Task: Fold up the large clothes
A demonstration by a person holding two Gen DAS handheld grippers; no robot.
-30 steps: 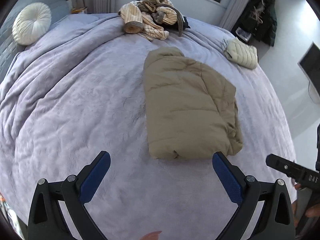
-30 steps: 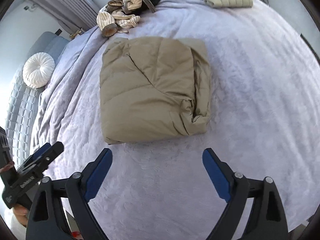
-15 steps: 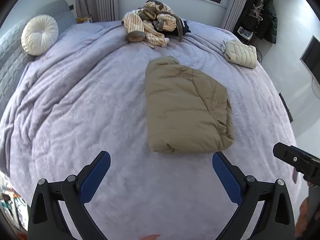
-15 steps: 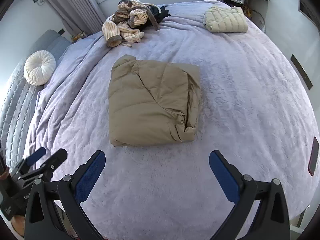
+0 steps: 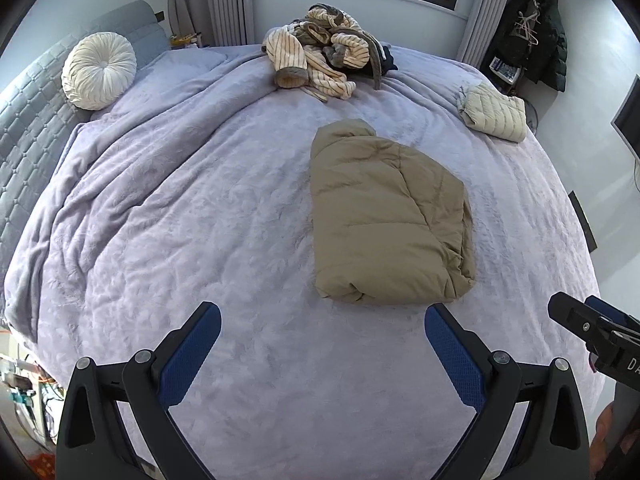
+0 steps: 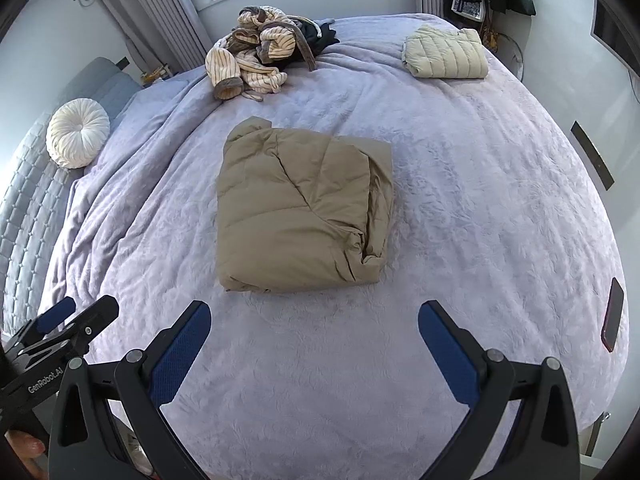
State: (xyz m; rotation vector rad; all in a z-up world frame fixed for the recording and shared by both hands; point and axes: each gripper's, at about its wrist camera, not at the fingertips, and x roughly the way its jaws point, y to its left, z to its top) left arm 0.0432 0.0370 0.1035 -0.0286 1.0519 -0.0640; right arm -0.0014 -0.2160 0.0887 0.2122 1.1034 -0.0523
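Observation:
A tan puffer jacket (image 5: 384, 220) lies folded into a rectangle on the lilac bed (image 5: 200, 208); it also shows in the right wrist view (image 6: 300, 208). My left gripper (image 5: 320, 344) is open and empty, held above the bed short of the jacket's near edge. My right gripper (image 6: 314, 340) is open and empty, also short of the jacket's near edge. The right gripper shows at the right edge of the left wrist view (image 5: 592, 336), and the left gripper at the left edge of the right wrist view (image 6: 60, 332).
A heap of striped cream clothes (image 5: 320, 60) lies at the far side of the bed. A folded cream quilted jacket (image 5: 494, 114) sits at the far right corner. A round white cushion (image 5: 99, 70) leans on the grey headboard. A phone (image 6: 612, 320) lies by the bed's right edge.
Both grippers have pulled back and up from the folded jacket, which now looks smaller and farther away. The jacket has not moved. Both stay open.

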